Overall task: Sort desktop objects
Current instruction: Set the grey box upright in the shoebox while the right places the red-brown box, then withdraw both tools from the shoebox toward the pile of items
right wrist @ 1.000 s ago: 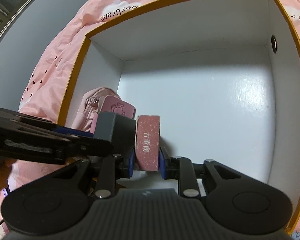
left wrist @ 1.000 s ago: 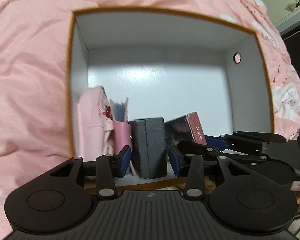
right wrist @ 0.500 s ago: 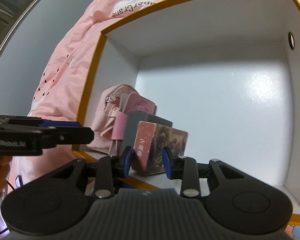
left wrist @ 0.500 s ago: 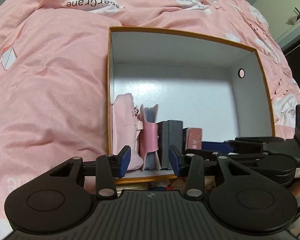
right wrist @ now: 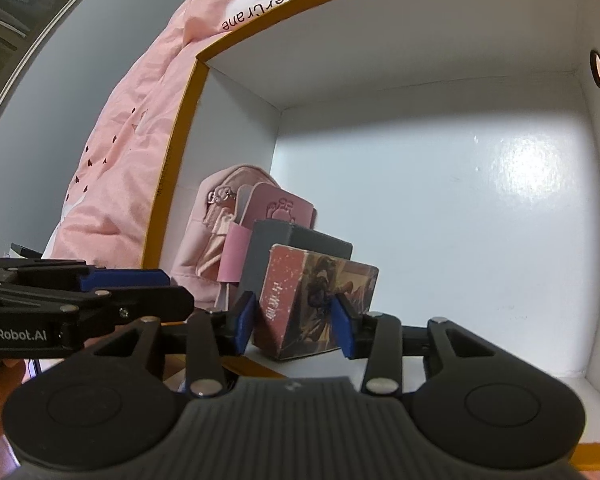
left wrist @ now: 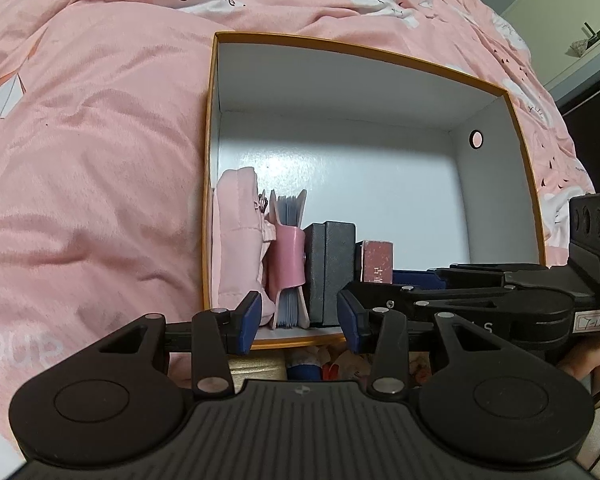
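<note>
Looking along the left gripper [left wrist: 296, 322]: jaws apart, nothing between the blue pads, poised outside the near rim of the orange-edged white cardboard box [left wrist: 520, 160] lying on the pink cloud-print quilt [left wrist: 100, 160]. Lined up against the box's left wall: soft pink fabric pouch [left wrist: 238, 240], pink card holder with a strap [left wrist: 288, 260], dark grey rigid case [left wrist: 330, 272], then small maroon printed card box [left wrist: 376, 260], standing upright at the row's end. Right gripper [left wrist: 420, 276] reaching in from the right.

Looking along the right gripper [right wrist: 296, 322]: jaws opening around the maroon card box [right wrist: 320, 304], pads flanking but apparently no longer pressing it; box resting on the floor against the grey case [right wrist: 300, 244]. Judged light, stiff, smooth-sided cardboard, somewhat slippery; best pinched across its narrow faces, near mid-height, with modest force to avoid crushing.
</note>
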A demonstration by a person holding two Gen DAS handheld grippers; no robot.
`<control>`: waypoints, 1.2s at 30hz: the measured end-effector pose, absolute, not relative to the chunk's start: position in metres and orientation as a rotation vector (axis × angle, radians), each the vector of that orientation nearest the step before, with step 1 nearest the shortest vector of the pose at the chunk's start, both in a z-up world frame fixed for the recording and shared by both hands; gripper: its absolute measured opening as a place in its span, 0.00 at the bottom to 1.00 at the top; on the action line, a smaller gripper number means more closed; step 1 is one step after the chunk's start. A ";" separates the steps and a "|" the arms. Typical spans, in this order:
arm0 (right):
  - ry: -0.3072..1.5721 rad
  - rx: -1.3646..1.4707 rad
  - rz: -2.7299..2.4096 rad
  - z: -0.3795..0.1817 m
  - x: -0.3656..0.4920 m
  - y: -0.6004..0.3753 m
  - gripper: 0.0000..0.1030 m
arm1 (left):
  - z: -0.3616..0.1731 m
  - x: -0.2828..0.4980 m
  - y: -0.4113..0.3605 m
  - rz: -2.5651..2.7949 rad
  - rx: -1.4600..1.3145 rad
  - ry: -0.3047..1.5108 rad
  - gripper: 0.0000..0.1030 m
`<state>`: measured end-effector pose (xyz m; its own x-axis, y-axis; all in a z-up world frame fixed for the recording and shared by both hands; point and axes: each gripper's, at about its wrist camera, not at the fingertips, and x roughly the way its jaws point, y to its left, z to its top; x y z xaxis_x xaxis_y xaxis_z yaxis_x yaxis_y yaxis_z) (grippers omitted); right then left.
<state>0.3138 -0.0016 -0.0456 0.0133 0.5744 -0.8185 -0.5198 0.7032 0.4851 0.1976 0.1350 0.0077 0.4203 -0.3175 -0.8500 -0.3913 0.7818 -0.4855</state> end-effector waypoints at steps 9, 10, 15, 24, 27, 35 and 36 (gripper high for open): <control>1.219 0.010 0.863 -0.027 0.305 -0.011 0.43 | 0.020 0.191 0.129 0.055 -0.707 1.124 0.47; 1.200 0.010 0.868 -0.022 0.303 -0.014 0.43 | 0.023 0.189 0.128 0.051 -0.700 1.117 0.46; 1.095 0.009 0.910 0.002 0.288 -0.034 0.43 | 0.042 0.177 0.120 0.043 -0.659 1.077 0.47; 1.004 0.019 0.931 0.028 0.253 -0.070 0.41 | 0.076 0.143 0.093 0.033 -0.523 1.010 0.47; 0.997 -0.001 0.921 0.029 0.242 -0.079 0.41 | 0.080 0.134 0.083 0.026 -0.473 1.055 0.47; 1.062 -0.056 0.920 0.009 0.221 -0.100 0.41 | 0.072 0.114 0.055 -0.037 -0.312 1.269 0.54; 1.069 -0.064 0.920 0.006 0.219 -0.102 0.41 | 0.069 0.115 0.050 -0.046 -0.276 1.302 0.54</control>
<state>0.2191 -0.1021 0.0062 0.1606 0.6147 -0.7723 -0.6721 0.6411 0.3706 0.1152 0.0502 0.0690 0.2693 -0.1883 -0.9444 -0.1209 0.9663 -0.2272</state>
